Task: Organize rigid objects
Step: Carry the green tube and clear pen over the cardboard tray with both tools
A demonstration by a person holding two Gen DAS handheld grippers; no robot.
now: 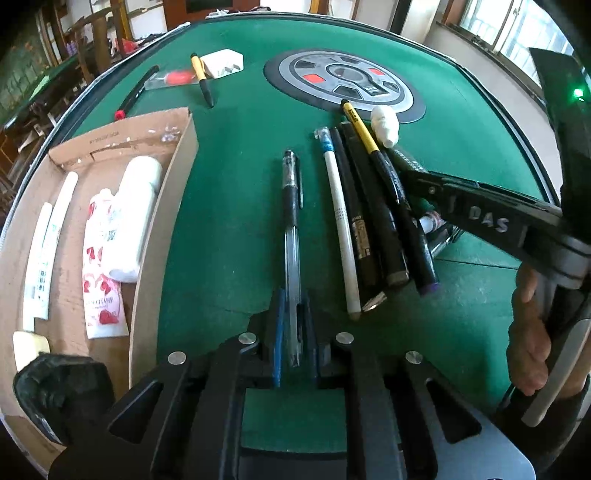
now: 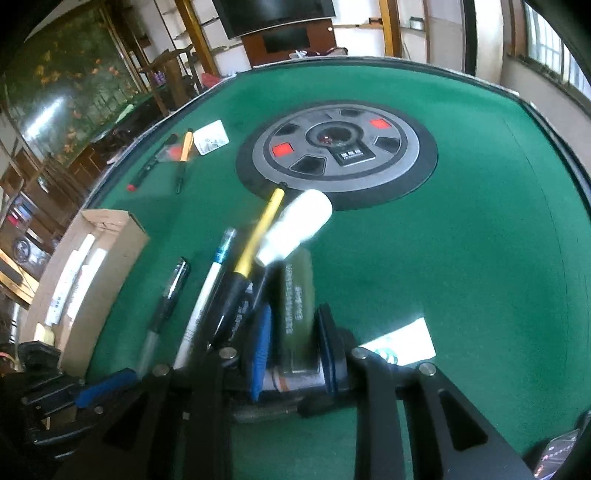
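Left wrist view shows the left gripper (image 1: 293, 332) clamped on a clear-barrelled ballpoint pen with black grip (image 1: 291, 221), lying on the green felt table (image 1: 229, 192) just right of the open cardboard box (image 1: 155, 236) (tubes inside). Farther right, the right gripper (image 2: 293, 339) squeezes a dark green tube (image 2: 297, 306) beside bundled pens (image 1: 373, 221).

Daylight from windows (image 1: 517, 33) at upper right; green table (image 1: 229, 221) evenly lit, shadows soft. Glare on white paper (image 2: 402, 341). Right view motion-blurred around white bottle (image 2: 295, 225). Strong fisheye bending, dark vignetted corners.
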